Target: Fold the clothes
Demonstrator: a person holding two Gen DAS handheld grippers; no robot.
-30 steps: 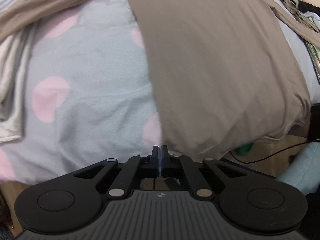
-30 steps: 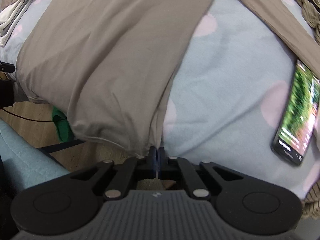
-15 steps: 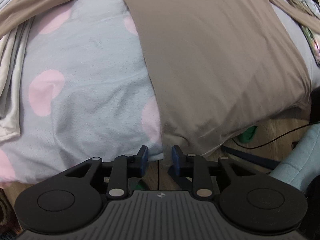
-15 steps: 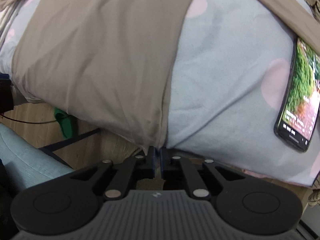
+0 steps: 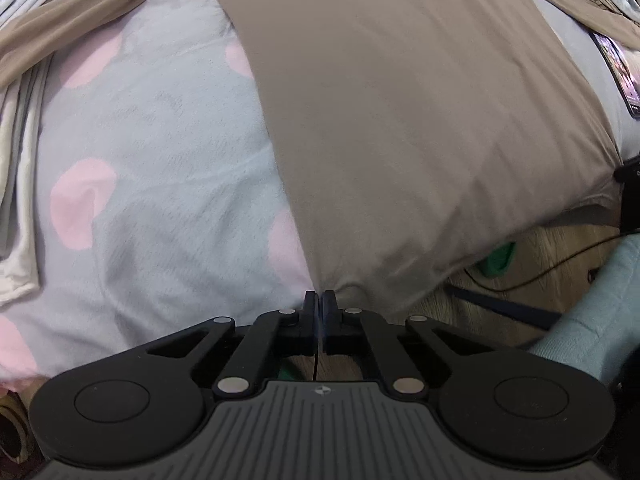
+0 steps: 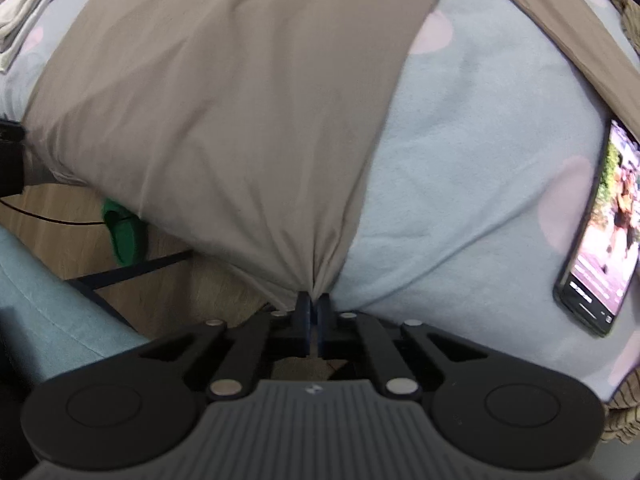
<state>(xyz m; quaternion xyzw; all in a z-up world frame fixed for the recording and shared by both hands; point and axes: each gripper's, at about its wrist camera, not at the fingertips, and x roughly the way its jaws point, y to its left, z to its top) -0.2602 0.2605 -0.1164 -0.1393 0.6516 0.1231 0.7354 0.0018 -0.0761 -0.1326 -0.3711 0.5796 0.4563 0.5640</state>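
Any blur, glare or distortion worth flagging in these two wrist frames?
Left wrist view: strong fisheye bowing, soft even light, the brown shirt smeared by slight motion blur, the left gripper sharp. Right wrist view: same bowing, shirt hem blurred where it bunches at the right gripper; the lit phone screen is bright yet not blown out.

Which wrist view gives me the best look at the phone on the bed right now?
The right wrist view. There the phone lies on the spotted bedspread, nearly whole, its screen lit, well apart from the brown shirt. The left wrist view catches only a narrow sliver of it at the right edge, too distorted to judge.
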